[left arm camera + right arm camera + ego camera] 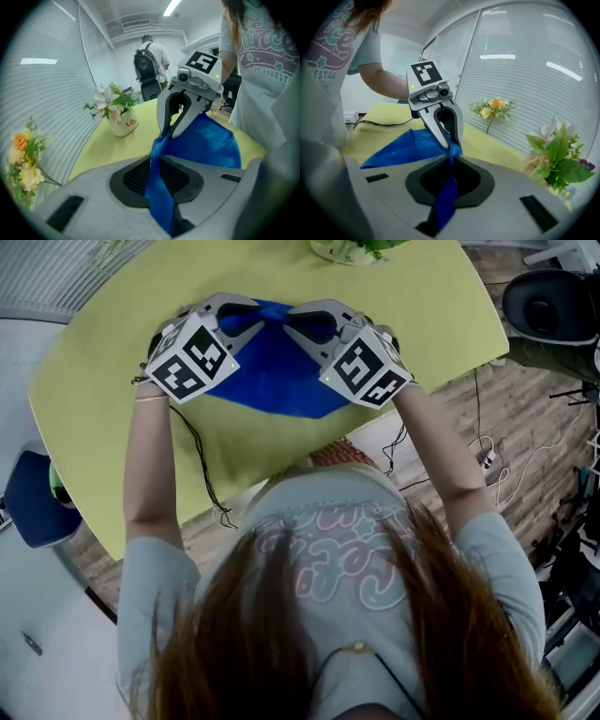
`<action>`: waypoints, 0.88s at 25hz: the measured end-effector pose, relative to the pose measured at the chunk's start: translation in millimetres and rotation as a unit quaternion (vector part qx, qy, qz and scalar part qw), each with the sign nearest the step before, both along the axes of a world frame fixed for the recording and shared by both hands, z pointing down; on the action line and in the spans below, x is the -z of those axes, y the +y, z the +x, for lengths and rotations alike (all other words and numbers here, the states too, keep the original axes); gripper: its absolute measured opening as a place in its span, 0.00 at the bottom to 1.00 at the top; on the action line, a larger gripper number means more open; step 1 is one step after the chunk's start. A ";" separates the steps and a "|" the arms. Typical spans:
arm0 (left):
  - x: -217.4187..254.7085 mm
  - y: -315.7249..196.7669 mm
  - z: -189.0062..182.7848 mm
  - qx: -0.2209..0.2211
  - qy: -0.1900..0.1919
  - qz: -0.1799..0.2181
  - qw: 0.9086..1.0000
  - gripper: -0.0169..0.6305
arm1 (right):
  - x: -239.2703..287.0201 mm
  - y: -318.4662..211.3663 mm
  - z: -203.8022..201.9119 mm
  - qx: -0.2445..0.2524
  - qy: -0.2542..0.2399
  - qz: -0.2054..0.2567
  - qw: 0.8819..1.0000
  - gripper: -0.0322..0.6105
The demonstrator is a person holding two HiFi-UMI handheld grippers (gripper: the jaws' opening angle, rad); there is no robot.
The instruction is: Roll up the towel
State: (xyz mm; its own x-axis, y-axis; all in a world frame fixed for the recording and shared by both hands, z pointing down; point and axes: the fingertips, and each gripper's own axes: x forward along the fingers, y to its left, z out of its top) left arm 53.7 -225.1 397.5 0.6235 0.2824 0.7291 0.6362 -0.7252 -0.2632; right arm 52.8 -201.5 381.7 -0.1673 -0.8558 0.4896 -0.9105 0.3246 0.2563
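Hair and shoulders of the person fill the bottom of the head view, and both forearms reach out from there to the two claws. The left gripper (452, 148) has its jaws nearly together, with a bunched fold of the blue towel (277, 381) clamped between the pads. The right gripper (165, 136) is pressed tighter and pinches another bunch of the same cloth. In each gripper view a strip of blue runs back through the jaws' throat.

The two sets of tips sit just beside each other, almost touching, above the yellow table (422, 306). From the tips the towel fans out below and back towards the person. Its lower edge seems to rest on the tabletop under the marker cubes. A small vase of flowers (123, 124) stands well apart, beyond the tips, clear of the cloth.

The towel looks thin, light and quite limp. It sags from its held points and keeps no shape of its own. It is not fragile, and the weave should bite well on the ribbed pads, so slipping seems unlikely.

The holds look too close together for rolling. A roll needs one straight edge, so I judge the better grip is on that edge's two ends, claws spread wide and the cloth laid flat first.
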 end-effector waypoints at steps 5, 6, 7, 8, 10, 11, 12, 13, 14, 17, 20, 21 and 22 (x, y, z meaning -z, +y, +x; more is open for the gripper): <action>3.2 6.8 -27.8 -0.006 0.003 0.008 1.000 0.13 | 2.9 8.9 -30.1 0.022 0.014 0.001 1.000 0.09; 1.3 7.8 -34.2 -0.010 0.000 0.013 1.000 0.13 | 1.4 9.6 -36.5 0.026 0.016 -0.001 1.000 0.09; -1.1 9.1 -40.5 -0.014 -0.003 0.018 1.000 0.13 | -0.8 10.4 -42.8 0.030 0.018 -0.003 0.999 0.09; -3.6 10.3 -46.4 -0.017 -0.005 0.022 1.000 0.13 | -3.6 11.4 -48.7 0.033 0.018 -0.006 0.999 0.09; -7.5 12.6 -56.4 -0.017 -0.007 0.022 1.000 0.13 | -9.1 13.4 -59.2 0.039 0.018 -0.012 0.999 0.09; -9.2 13.5 -60.4 -0.016 -0.008 0.019 1.000 0.13 | -11.6 14.2 -63.4 0.042 0.019 -0.015 0.999 0.09; -11.1 14.3 -63.9 -0.014 -0.010 0.017 1.000 0.13 | -13.9 15.0 -66.8 0.044 0.020 -0.018 0.999 0.09; -13.1 15.4 -67.1 -0.013 -0.013 0.016 1.000 0.13 | -16.1 15.9 -69.7 0.047 0.022 -0.021 0.998 0.09; -15.1 16.8 -70.1 -0.013 -0.015 0.014 1.000 0.13 | -18.4 17.2 -72.3 0.049 0.023 -0.024 0.998 0.09; -18.3 22.3 -80.9 -0.009 -0.021 -0.002 1.000 0.13 | -27.6 21.8 -80.3 0.053 0.022 -0.041 0.997 0.10; -16.2 25.2 -94.9 0.006 -0.025 -0.031 0.999 0.14 | -36.2 29.0 -89.8 0.066 0.005 -0.065 0.996 0.24; -14.4 26.1 -99.8 0.013 -0.024 -0.044 0.999 0.15 | -36.8 32.0 -93.6 0.069 -0.007 -0.070 0.995 0.31; -11.5 27.0 -103.7 0.020 -0.021 -0.057 0.998 0.15 | -36.5 35.1 -97.6 0.072 -0.019 -0.073 0.995 0.32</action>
State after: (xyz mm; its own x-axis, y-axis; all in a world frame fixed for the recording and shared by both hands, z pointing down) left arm -50.0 -198.1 409.0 0.6051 0.3412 0.7193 0.6152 -0.7739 -0.1504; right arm -44.7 -166.4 418.2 -0.3046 -0.7419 0.5973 -0.8598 0.4840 0.1626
